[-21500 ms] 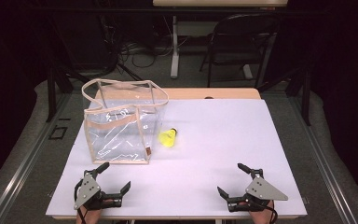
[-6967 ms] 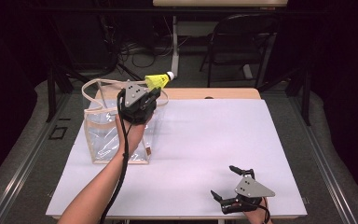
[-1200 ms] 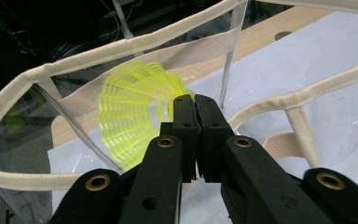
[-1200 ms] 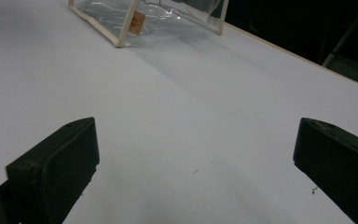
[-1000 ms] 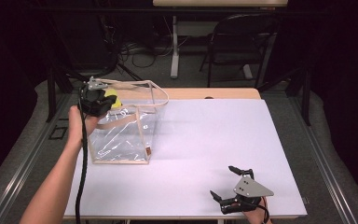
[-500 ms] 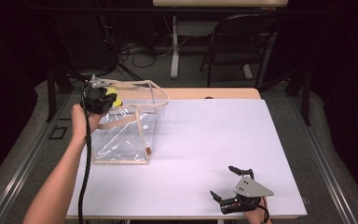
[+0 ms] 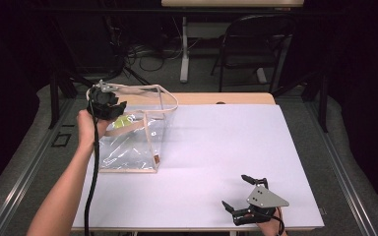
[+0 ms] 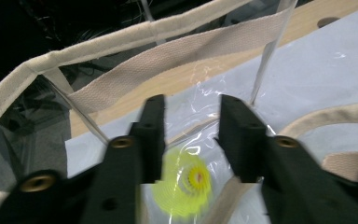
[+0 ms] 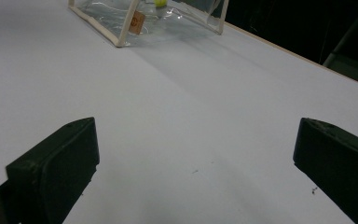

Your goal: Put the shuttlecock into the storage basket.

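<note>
Clear plastic tote bag point(image 7: 128, 142), beige webbing trim and handles, upright on white surface point(image 7: 226, 147). Yellow mesh-skirted shuttlecock point(image 8: 186, 184) inside bag, below left tongs point(image 8: 191, 135); jaws just opened, part-spread, nothing gripped. Left tongs at bag rim, pointing down. Right tongs point(image 7: 243, 191) wide, empty, resting near surface edge.

No legible text, nos. or brand names anywhere. Only candidate: small brown tag point(image 9: 137, 22) on the clear bag point(image 7: 128, 147), at its front corner edge; it carries a faint round mark, too small and blurred to read in the right gripper view, and just a brown speck point(image 7: 156, 159) in the high view. Bag's cream trim, white worktop point(image 7: 216, 162) and shuttlecock point(image 8: 186, 186) show no print or signs.
</note>
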Action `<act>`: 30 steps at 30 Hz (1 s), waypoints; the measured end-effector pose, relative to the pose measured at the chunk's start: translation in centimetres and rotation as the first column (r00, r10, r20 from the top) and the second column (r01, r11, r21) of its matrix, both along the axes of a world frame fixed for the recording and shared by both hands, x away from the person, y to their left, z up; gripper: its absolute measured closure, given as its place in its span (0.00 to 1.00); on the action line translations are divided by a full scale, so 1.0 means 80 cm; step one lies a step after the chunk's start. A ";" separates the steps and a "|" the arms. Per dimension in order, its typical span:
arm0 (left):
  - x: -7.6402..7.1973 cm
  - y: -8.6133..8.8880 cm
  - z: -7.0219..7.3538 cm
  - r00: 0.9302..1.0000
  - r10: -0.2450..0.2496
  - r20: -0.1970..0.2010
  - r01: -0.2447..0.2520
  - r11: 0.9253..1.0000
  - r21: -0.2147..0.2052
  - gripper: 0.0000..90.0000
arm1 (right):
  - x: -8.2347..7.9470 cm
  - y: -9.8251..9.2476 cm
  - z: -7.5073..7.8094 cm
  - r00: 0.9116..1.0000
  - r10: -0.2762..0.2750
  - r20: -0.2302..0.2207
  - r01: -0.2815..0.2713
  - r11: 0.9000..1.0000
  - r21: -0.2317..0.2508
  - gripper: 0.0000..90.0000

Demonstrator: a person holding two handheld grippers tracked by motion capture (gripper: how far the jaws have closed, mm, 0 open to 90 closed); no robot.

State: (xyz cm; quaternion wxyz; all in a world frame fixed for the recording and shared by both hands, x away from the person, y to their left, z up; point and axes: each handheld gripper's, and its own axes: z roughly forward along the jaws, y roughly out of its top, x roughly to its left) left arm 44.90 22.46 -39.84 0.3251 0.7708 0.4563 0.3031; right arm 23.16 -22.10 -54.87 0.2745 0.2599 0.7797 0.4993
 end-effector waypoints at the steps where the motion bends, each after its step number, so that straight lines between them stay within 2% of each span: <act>1: 0.000 0.000 0.000 1.000 0.000 0.000 0.000 1.000 0.000 0.57 | 0.000 0.000 0.000 1.000 0.000 0.001 0.000 1.000 0.000 0.00; 3: -0.007 0.001 0.003 1.000 0.008 0.017 -0.007 1.000 -0.030 0.47 | 0.000 0.000 0.000 1.000 0.000 0.000 0.000 1.000 0.000 0.00; 5: -0.011 0.001 0.005 1.000 0.009 0.025 -0.008 0.999 -0.039 0.35 | 0.000 0.000 0.000 1.000 0.000 0.000 0.000 1.000 0.000 0.00; 8: -0.022 0.000 0.007 0.999 -0.017 0.050 0.020 0.998 -0.053 0.25 | 0.000 0.000 0.000 1.000 0.001 -0.001 -0.001 1.000 -0.001 0.00; 11: -0.038 -0.003 0.013 0.995 -0.054 0.086 0.060 0.996 -0.072 0.18 | 0.000 0.001 0.000 1.000 0.002 -0.001 -0.002 1.000 -0.003 0.00; 14: -0.049 -0.006 0.016 0.992 -0.060 0.115 0.070 0.994 -0.089 0.15 | 0.000 0.001 0.000 1.000 0.001 -0.003 -0.001 1.000 -0.004 0.00; 19: -0.062 -0.008 0.016 0.988 -0.081 0.134 0.095 0.991 -0.098 0.07 | 0.000 0.001 0.000 1.000 0.002 -0.001 -0.002 1.000 -0.006 0.00; 24: -0.077 -0.008 0.011 0.981 -0.089 0.173 0.110 0.987 -0.113 0.04 | 0.000 0.001 0.000 1.000 0.002 0.002 -0.002 1.000 -0.003 0.00; 28: -0.087 -0.007 0.005 0.978 -0.101 0.185 0.125 0.985 -0.122 0.02 | 0.000 0.001 0.000 1.000 0.002 0.002 -0.002 1.000 -0.006 0.00; 30: -0.093 -0.006 0.002 0.976 -0.113 0.186 0.139 0.981 -0.135 0.01 | 0.000 0.001 0.000 1.000 0.002 0.002 -0.002 1.000 -0.006 0.00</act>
